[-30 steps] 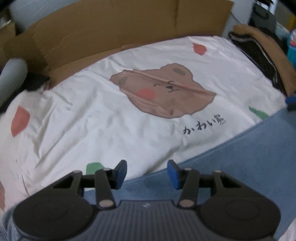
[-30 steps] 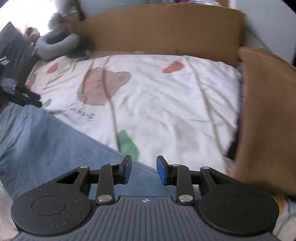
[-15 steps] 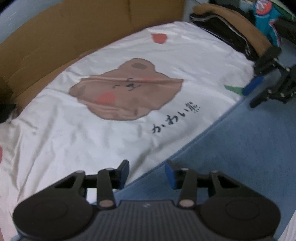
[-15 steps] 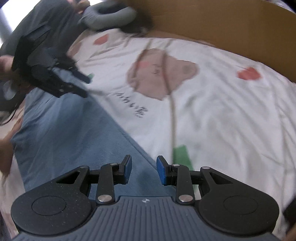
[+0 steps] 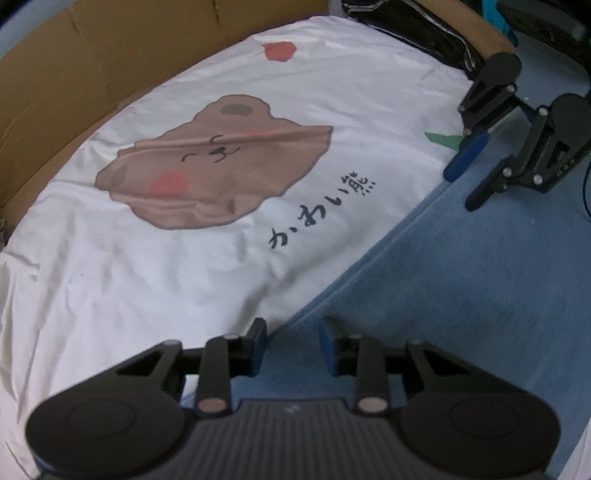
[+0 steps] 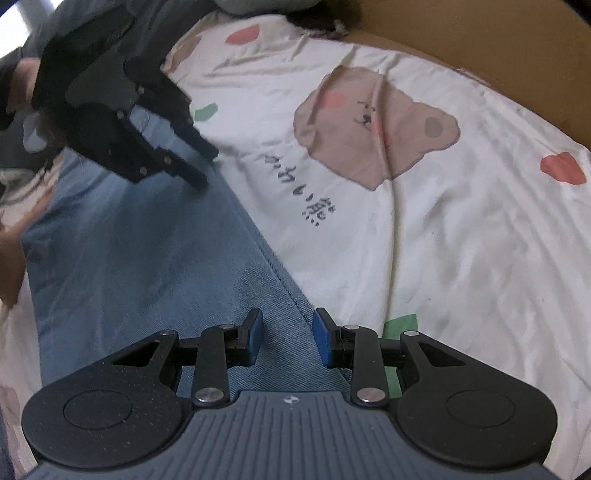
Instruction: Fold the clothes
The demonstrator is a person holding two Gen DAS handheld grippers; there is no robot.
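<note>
Blue denim jeans [image 6: 140,251] lie flat on a white bedsheet printed with a brown bear [image 5: 147,266], their edge running diagonally. At that edge the left gripper [image 5: 293,345] has just been closing, jaws still apart, pads astride the hem, not pressing. Further right, the right gripper [image 6: 287,338] hovers likewise, jaws parted over the seam, gripping nothing.

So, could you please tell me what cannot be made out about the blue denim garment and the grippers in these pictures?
- Blue denim garment: its full shape is cut off by the frame edges in both wrist views.
- Left gripper: jaws have just been closing; whether its pads press the denim edge, its own body hides.
- Right gripper: the same in the right wrist view.
- Dark pile: cut off, blurred.
</note>
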